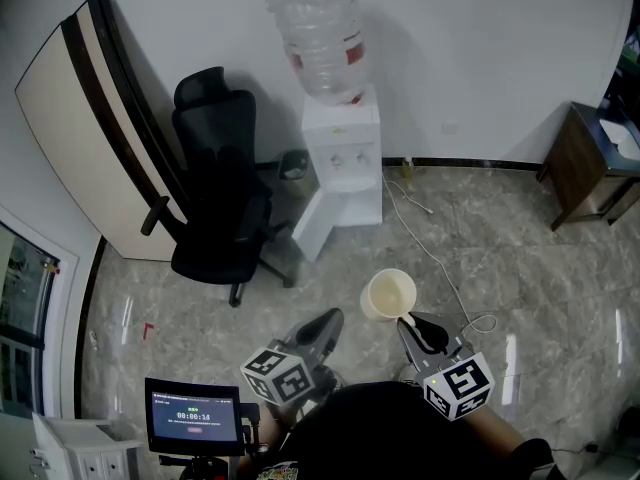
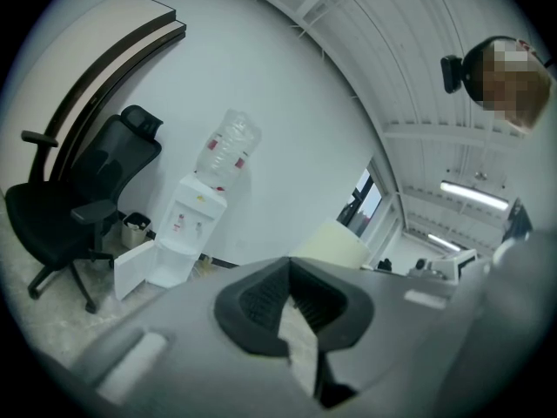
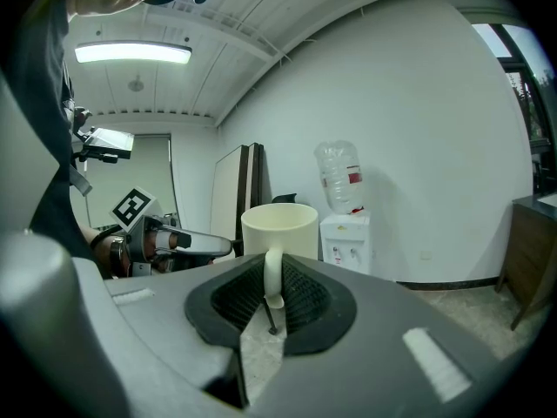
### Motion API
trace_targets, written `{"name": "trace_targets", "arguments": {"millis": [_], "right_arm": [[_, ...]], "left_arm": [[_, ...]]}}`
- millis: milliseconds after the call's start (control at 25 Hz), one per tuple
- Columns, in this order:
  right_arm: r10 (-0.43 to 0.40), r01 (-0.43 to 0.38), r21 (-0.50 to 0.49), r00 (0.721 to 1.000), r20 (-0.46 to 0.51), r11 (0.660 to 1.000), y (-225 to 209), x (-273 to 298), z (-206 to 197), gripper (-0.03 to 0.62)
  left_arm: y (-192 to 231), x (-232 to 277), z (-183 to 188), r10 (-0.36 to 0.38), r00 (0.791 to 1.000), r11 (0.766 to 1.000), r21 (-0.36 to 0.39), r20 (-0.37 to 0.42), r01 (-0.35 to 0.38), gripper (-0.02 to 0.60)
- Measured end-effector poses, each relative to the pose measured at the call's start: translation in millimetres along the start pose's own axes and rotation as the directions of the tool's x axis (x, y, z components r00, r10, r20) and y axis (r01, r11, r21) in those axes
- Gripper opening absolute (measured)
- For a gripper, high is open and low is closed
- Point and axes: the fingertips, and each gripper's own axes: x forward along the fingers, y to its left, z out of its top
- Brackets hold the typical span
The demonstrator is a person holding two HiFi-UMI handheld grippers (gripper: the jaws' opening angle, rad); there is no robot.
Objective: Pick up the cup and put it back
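Right hand-held gripper (image 3: 271, 306) pinches cup (image 3: 278, 229) handle — base hidden.

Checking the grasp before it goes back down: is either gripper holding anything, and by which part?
The right gripper holds the cream cup by its handle, pinched between the jaws. The left gripper holds nothing.

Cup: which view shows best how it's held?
Right gripper view: the cup faces it, handle pinched between the right gripper's fingers. Head view shows its open top; left gripper view only a pale sliver.
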Motion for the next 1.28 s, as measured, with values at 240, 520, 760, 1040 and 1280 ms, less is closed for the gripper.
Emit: {"name": "trace_targets", "arguments": {"millis": [240, 520, 760, 1040, 1280], "right_arm": [[0.001, -0.001, 0.022, 1.0, -0.001, 1.0, -31.8, -20.1, -5.7, 0.051], [0.017, -0.017, 0.025, 1.0, -0.001, 1.0, -74.9, -52.6, -8.5, 0.051], [0.012, -0.011, 0.027, 1.0, -0.007, 1.0, -113.4, -71.8, -8.3, 0.051], [-0.012, 0.013, 0.023, 0.999, -0.031, 1.0, -156.6, -29.0, 7.8, 0.051], [-0.051, 0.051, -0.003, 0.998, -0.026, 0.999, -156.0, -20.2, 11.6, 0.051]], "left_arm": [[-21.2, 24.2, -15.9, 0.014, 1.0, 1.0, 0.002, -0.013, -0.014, 0.005], [-56.8, 57.2, -37.1, 0.034, 0.999, 0.999, -0.005, -0.011, -0.034, 0.006], [-76.4, 77.0, -50.0, 0.056, 0.998, 0.998, -0.017, -0.01, -0.056, 0.005], [-36.7, 104.7, -32.6, 0.088, 0.996, 0.993, -0.074, -0.008, -0.089, 0.005], [-26.1, 114.8, -24.9, 0.04, 0.999, 0.996, -0.08, 0.017, -0.039, 0.006]]}}
